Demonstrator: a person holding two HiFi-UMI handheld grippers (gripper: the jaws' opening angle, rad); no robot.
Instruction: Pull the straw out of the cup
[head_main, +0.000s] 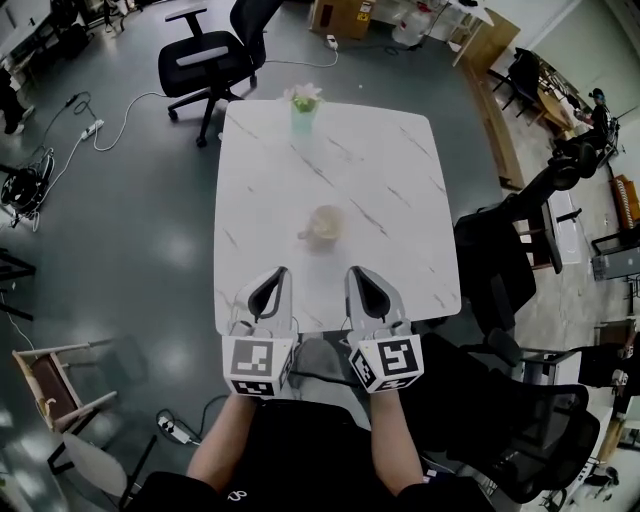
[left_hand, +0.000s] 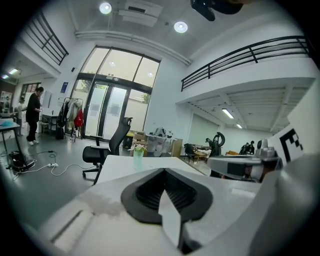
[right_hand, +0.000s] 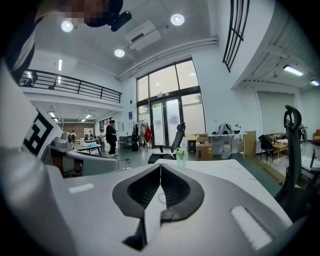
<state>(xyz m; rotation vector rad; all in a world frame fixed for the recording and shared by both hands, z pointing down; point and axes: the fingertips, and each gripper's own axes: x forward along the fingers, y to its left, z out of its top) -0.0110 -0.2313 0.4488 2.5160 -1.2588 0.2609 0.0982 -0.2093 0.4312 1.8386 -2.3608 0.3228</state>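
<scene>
A pale, see-through cup (head_main: 326, 223) stands near the middle of the white marble table (head_main: 400, 170). A short pale piece juts from its left rim; I cannot tell whether that is the straw. My left gripper (head_main: 280, 276) rests at the near table edge, left of and below the cup, with its jaws together and nothing in them. My right gripper (head_main: 356, 274) lies beside it, also shut and empty. In the left gripper view the left gripper (left_hand: 164, 174) hides the cup. In the right gripper view the right gripper (right_hand: 160, 167) is shut as well.
A green vase with white flowers (head_main: 304, 106) stands at the table's far edge, and shows as the vase (left_hand: 138, 151) and the vase (right_hand: 181, 158) in the gripper views. Black office chairs stand behind the table (head_main: 205, 58) and at its right (head_main: 500, 250). Cables lie on the floor at left.
</scene>
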